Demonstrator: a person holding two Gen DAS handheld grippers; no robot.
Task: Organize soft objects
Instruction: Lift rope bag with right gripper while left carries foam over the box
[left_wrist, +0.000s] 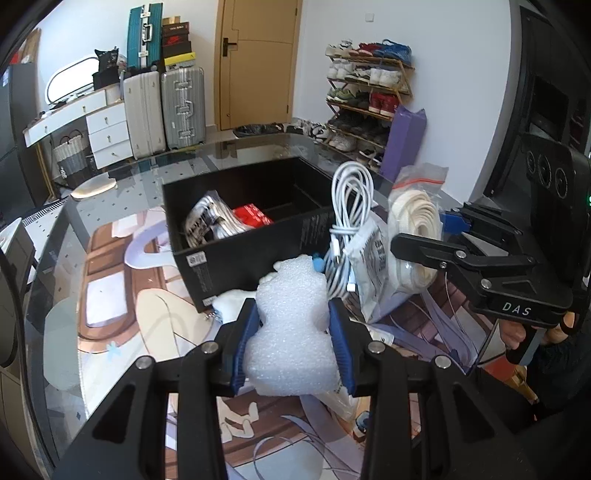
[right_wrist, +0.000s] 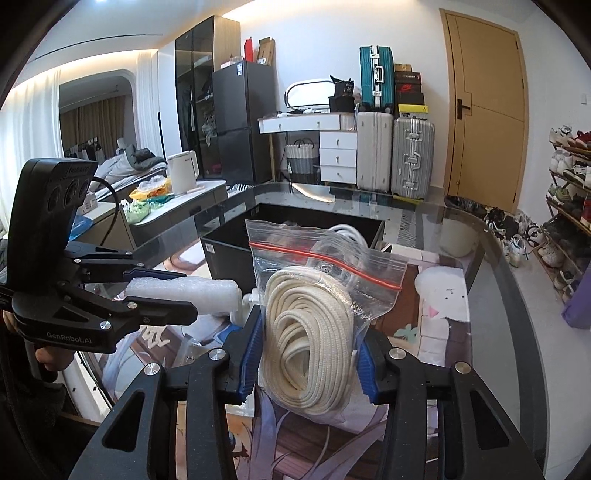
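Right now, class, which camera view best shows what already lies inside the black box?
The left wrist view: it looks down into the black box, showing a silver-black packet and a red item. The right wrist view shows only the box's outer wall; the bagged rope hides its inside.

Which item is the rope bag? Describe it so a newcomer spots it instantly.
Find the black box on the glass table. Just in front of it, the right gripper holds a clear zip bag upright between its blue fingers. Unlike the white foam piece beside it, this bag has a red seal strip and a cream rope coil inside.
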